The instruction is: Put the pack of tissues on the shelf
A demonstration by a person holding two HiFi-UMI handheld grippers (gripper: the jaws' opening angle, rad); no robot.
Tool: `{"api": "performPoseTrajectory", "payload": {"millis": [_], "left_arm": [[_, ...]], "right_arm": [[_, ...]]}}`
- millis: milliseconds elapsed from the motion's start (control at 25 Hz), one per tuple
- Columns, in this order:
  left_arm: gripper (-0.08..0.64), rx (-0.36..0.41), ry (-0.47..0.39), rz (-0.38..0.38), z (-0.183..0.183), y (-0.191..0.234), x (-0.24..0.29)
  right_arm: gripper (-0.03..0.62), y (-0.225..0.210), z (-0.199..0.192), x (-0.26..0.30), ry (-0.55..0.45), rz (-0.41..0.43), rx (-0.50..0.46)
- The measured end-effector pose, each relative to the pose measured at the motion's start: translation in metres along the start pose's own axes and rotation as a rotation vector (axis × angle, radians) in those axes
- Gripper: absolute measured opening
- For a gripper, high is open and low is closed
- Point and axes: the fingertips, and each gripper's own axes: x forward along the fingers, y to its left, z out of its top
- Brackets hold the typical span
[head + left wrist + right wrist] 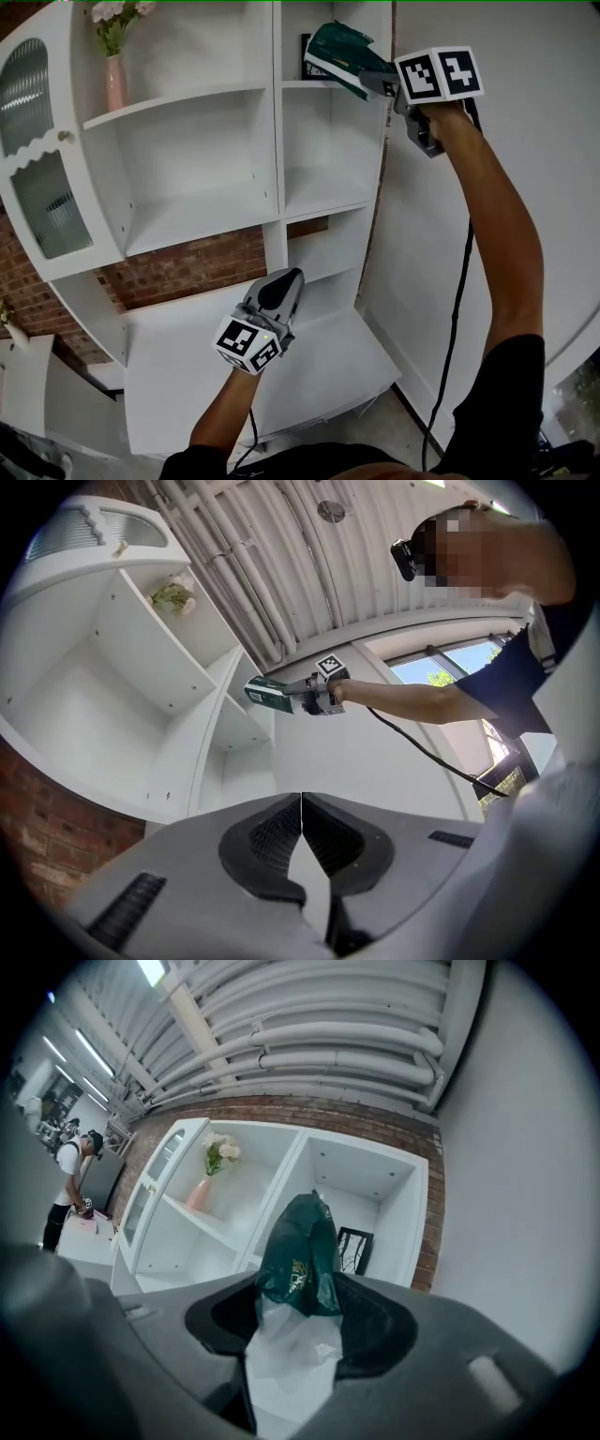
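The pack of tissues (340,52) is dark green with a clear white end. My right gripper (373,82) is shut on it and holds it high, at the front edge of the top right compartment of the white shelf unit (279,112). In the right gripper view the pack (300,1258) stands between the jaws of the right gripper (298,1309) and points at that compartment. My left gripper (278,292) hangs lower, in front of the bottom shelves, its jaws shut and empty (301,808). The left gripper view shows the pack (268,695) from below.
A pink vase with flowers (115,80) stands on the upper left shelf. A small dark picture frame (354,1249) sits at the back of the top right compartment. A curved glass door (37,187) closes the unit's left side. A white wall (450,281) is to the right. A person (69,1188) stands far off.
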Motion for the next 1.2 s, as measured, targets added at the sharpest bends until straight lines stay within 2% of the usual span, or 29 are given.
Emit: {"api": "performPoseTrajectory", "payload": {"millis": [360, 560, 800, 1040, 1200], "left_arm": [[0.002, 0.03, -0.002, 0.105, -0.009, 0.028, 0.003], [0.002, 0.044, -0.008, 0.173, -0.015, 0.047, -0.001], [0.002, 0.062, 0.0, 0.22, -0.02, 0.057, -0.007], [0.002, 0.085, 0.011, 0.256, -0.018, 0.067, -0.017], [0.002, 0.083, 0.016, 0.253, -0.019, 0.066, -0.016]], "right_arm": [[0.219, -0.027, 0.015, 0.076, 0.056, 0.064, -0.021], [0.221, -0.023, 0.021, 0.111, 0.106, 0.102, -0.041], [0.222, -0.015, 0.018, 0.145, 0.133, 0.129, -0.053], [0.239, -0.005, 0.022, 0.164, 0.087, 0.135, -0.061], [0.264, -0.002, 0.027, 0.167, -0.015, 0.133, -0.031]]}}
